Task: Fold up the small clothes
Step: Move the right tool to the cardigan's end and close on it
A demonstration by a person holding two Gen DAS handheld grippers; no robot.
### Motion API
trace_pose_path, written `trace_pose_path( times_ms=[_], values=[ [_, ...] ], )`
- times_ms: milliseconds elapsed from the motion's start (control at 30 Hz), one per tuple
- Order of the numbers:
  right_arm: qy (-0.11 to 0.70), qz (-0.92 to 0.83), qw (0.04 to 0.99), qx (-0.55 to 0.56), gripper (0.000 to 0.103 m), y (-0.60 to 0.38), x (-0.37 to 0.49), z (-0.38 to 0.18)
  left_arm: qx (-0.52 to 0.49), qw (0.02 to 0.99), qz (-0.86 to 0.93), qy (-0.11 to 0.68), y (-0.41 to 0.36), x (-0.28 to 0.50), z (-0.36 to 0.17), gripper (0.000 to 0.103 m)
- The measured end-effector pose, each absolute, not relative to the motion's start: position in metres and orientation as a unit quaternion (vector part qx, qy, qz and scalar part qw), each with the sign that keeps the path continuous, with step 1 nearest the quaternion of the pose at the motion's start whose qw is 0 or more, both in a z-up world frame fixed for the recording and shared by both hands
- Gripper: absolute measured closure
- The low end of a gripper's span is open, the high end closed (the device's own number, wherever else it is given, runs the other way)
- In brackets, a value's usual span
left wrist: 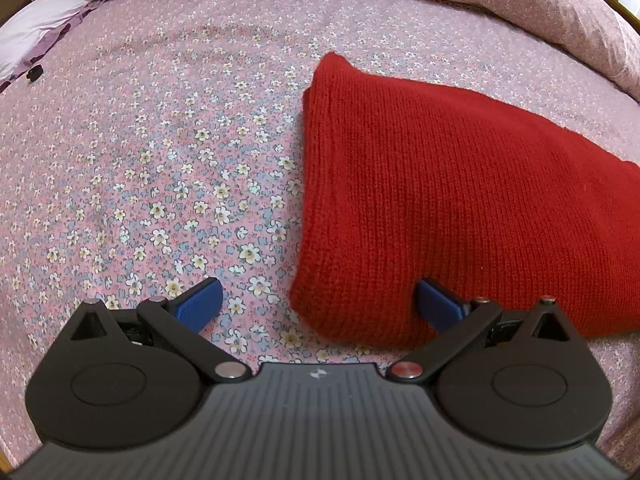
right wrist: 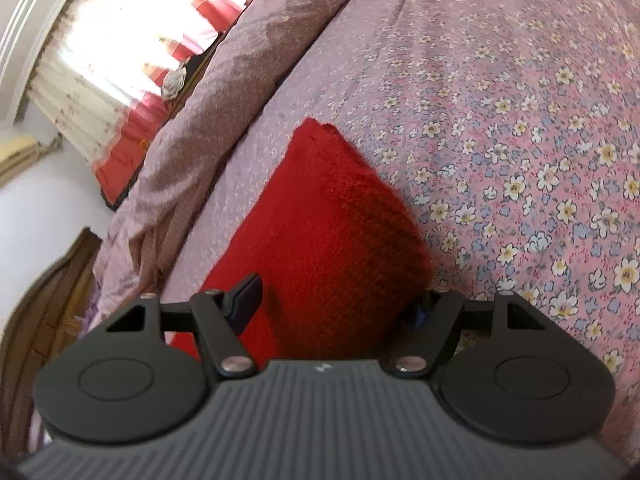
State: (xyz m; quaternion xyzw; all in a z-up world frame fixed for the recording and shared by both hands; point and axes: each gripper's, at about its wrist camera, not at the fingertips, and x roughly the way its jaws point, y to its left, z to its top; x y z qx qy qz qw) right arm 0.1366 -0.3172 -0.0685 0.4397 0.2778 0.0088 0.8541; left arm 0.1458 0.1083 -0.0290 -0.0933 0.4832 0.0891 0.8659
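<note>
On your far left a pale pillow (left wrist: 36, 36) sits at the edge of the bed, and from there the flowered bedsheet (left wrist: 160, 160) runs bare toward the middle. Your left gripper (left wrist: 320, 304) hangs over that sheet with its jaws spread wide, gripping nothing; its right-hand fingertip (left wrist: 438, 304) is right at the near corner of the red knitted garment (left wrist: 440, 184), though I cannot tell if it touches. That garment lies flat on the sheet, already doubled into a thick wedge, its folded edge running along its left side. Beyond it, the rumpled quilt (left wrist: 520, 8) banks up along the far side. Over to your right gripper (right wrist: 336, 300): it straddles the near end of the same knit (right wrist: 320, 208), jaws apart with cloth between them; one finger is hidden behind the wool, and the pads do not look clamped, so count it as released. Expect this piece to be soft, light and floppy, with a stretchy knit that sags and slides layer over layer. You are best off pinching both layers together at a corner or along the fold edge, biting deep enough that the top layer does not peel away.
</note>
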Motion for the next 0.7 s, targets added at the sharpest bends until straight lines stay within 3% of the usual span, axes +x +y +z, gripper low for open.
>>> trace_pose_path(
  times_ms=[67,167,233,333,700],
  values=[
    [0.273,0.007,0.850,0.451,0.032,-0.318,0.135,-0.070,-0.093,0.866,0.089,0.484,0.109,0.146,-0.029,0.000],
    [0.269,-0.002,0.842,0.468,0.041,-0.322,0.133,-0.073,-0.094,0.866,0.088,0.483,0.109,0.146,-0.029,0.000],
    [0.270,-0.010,0.838,0.474,0.057,-0.324,0.133,-0.075,-0.094,0.866,0.088,0.484,0.109,0.146,-0.029,0.000],
    [0.270,-0.006,0.828,0.492,0.067,-0.325,0.132,-0.082,-0.095,0.865,0.087,0.484,0.109,0.147,-0.030,0.000],
    [0.257,0.012,0.856,0.449,0.077,-0.314,0.134,-0.063,-0.090,0.868,0.086,0.480,0.110,0.141,-0.026,0.000]
  ],
)
